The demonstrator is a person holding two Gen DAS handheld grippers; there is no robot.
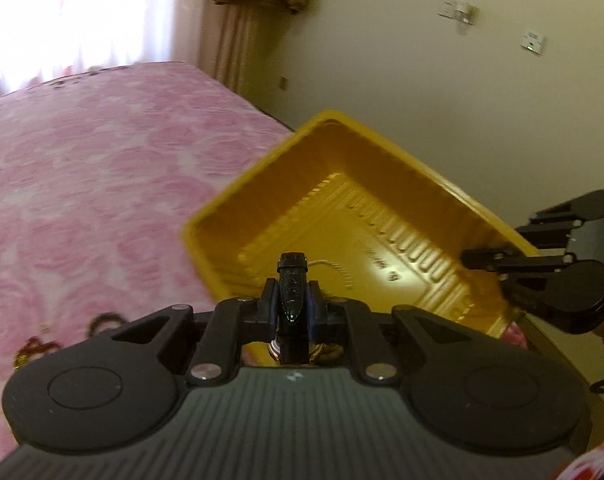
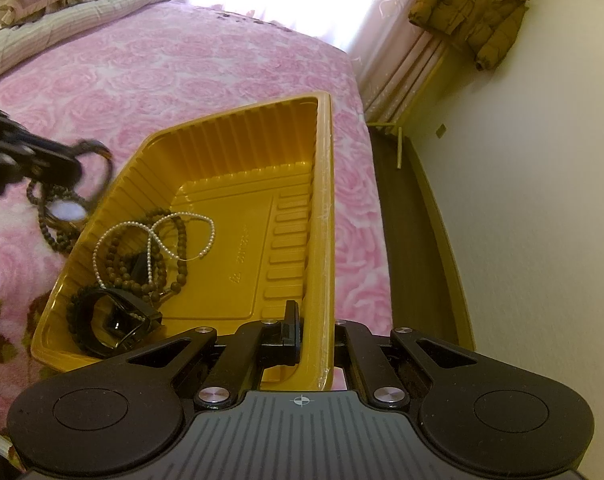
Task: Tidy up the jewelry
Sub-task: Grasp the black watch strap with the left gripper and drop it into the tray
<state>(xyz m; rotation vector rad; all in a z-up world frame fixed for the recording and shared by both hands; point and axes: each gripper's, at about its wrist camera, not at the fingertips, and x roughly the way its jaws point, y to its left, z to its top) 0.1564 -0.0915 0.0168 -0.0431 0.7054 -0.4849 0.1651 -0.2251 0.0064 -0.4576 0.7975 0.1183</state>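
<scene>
The right gripper (image 2: 298, 330) clenches the yellow tray's (image 2: 321, 216) rim over the pink bed (image 2: 222, 64); beads (image 2: 158, 276) and pearls (image 2: 154, 236) lie inside. The left gripper (image 1: 296, 296) grasps a black watch strap (image 1: 290, 280). More beads (image 2: 52, 236) rest beside the tray.

Your yellow tray (image 2: 238, 184) looks like thin glossy plastic with ribbed walls. It holds a pearly white bead strand (image 2: 154, 232), matt brown wood-like beads (image 2: 180, 256) and a shiny black strap (image 2: 118, 320). The bed's pink blanket (image 2: 162, 72) looks soft and fuzzy.
</scene>
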